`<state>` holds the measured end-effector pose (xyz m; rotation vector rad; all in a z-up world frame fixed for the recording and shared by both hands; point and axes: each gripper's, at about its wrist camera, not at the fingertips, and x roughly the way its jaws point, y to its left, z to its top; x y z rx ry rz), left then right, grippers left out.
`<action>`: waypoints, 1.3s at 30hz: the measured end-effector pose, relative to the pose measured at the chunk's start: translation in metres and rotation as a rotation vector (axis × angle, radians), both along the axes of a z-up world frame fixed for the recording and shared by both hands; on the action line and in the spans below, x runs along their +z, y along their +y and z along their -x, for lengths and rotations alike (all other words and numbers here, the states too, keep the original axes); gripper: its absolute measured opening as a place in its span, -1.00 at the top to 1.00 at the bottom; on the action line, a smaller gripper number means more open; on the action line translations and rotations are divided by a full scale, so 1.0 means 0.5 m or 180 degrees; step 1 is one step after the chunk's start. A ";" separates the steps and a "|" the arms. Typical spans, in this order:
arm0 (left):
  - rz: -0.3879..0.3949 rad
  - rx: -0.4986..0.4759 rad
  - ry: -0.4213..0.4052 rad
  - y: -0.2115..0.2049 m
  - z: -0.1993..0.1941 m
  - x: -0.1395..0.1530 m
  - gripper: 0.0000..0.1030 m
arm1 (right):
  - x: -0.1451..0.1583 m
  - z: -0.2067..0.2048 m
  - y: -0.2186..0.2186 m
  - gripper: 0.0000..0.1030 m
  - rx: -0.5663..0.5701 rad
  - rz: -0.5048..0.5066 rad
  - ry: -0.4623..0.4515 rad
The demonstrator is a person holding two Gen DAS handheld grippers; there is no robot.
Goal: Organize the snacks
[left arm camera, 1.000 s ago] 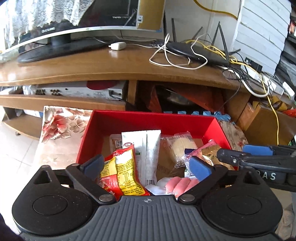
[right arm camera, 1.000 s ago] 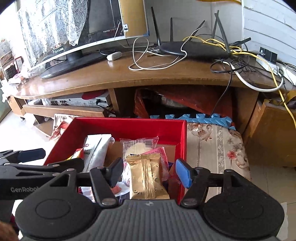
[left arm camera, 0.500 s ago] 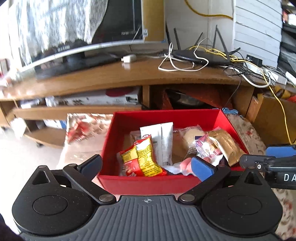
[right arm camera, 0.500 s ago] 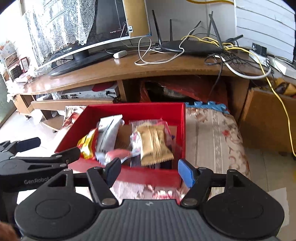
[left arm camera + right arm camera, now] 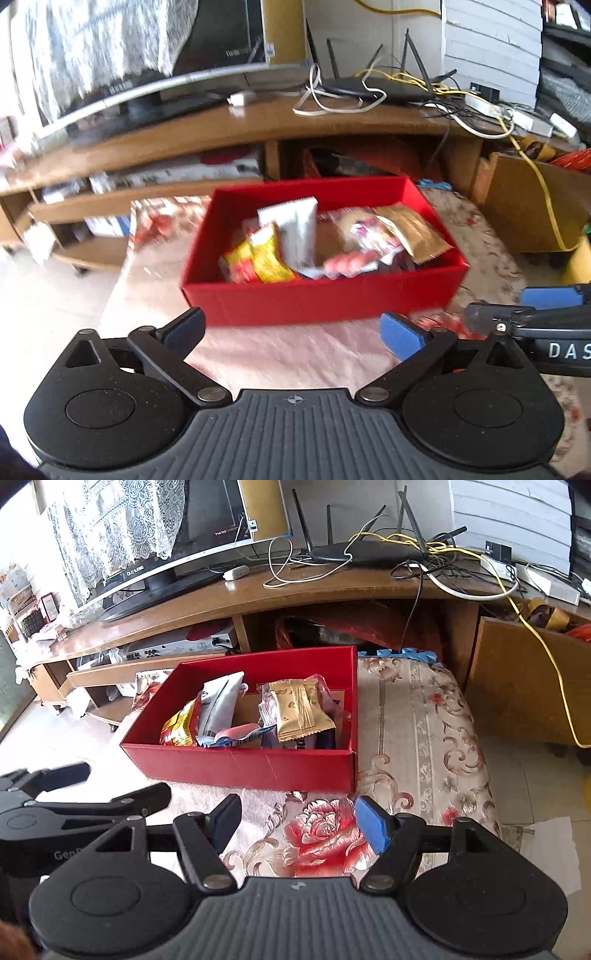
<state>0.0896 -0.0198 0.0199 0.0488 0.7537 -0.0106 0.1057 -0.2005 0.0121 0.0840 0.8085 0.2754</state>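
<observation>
A red box (image 5: 251, 764) (image 5: 321, 299) sits on a floral cloth and holds several snack packets. Among them are a gold packet (image 5: 301, 710) (image 5: 413, 230), a white packet (image 5: 219, 705) (image 5: 295, 229), a red and yellow packet (image 5: 181, 727) (image 5: 258, 258) and a pink one (image 5: 236, 731). My left gripper (image 5: 291, 330) hovers in front of the box, its jaws wide and closing slightly, with nothing between them. My right gripper (image 5: 299, 821) stands open and empty over the cloth, short of the box's near right corner.
Behind the box runs a low wooden TV stand (image 5: 258, 594) with a monitor (image 5: 166, 554), a router (image 5: 365, 552) and tangled cables (image 5: 443, 576). The floral cloth (image 5: 417, 720) stretches to the right of the box. A wooden cabinet (image 5: 524, 679) stands at the far right.
Both grippers have drawn back from above the box, so its near wall and the cloth in front now show. The gold packet, once between the right jaws, lies in the box.
</observation>
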 end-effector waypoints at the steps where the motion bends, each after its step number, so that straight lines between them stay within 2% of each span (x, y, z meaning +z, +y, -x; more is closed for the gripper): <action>1: 0.0087 -0.0010 0.0039 0.003 0.001 -0.003 -0.89 | 0.000 0.001 -0.001 -0.31 -0.0003 -0.0002 0.0004; 3: 0.0261 -0.0023 0.0139 0.010 0.000 -0.009 -0.85 | -0.001 0.002 -0.003 -0.31 -0.0005 -0.0022 0.0020; 5: 0.0332 -0.0022 0.0189 0.009 0.000 -0.012 -0.85 | -0.003 0.001 -0.002 -0.31 0.0004 -0.0025 0.0037; 13: 0.0299 0.0067 0.0228 0.010 0.000 -0.023 -0.92 | -0.014 -0.002 0.003 -0.31 0.0016 0.0011 0.0101; 17: 0.0284 0.0104 0.0277 0.009 0.004 -0.029 -0.91 | -0.024 0.002 0.005 -0.31 0.0015 0.0034 0.0158; 22: 0.0396 0.0065 0.0459 0.010 0.006 -0.046 -0.81 | -0.036 0.012 0.005 -0.31 0.0009 0.0076 0.0242; 25: 0.0333 0.0044 0.0449 0.005 0.014 -0.047 -0.81 | -0.041 0.016 0.003 -0.31 0.0004 0.0068 0.0281; 39: 0.0329 0.0118 0.0527 0.010 0.027 -0.061 -0.84 | -0.055 0.025 0.010 -0.31 0.0024 0.0119 0.0376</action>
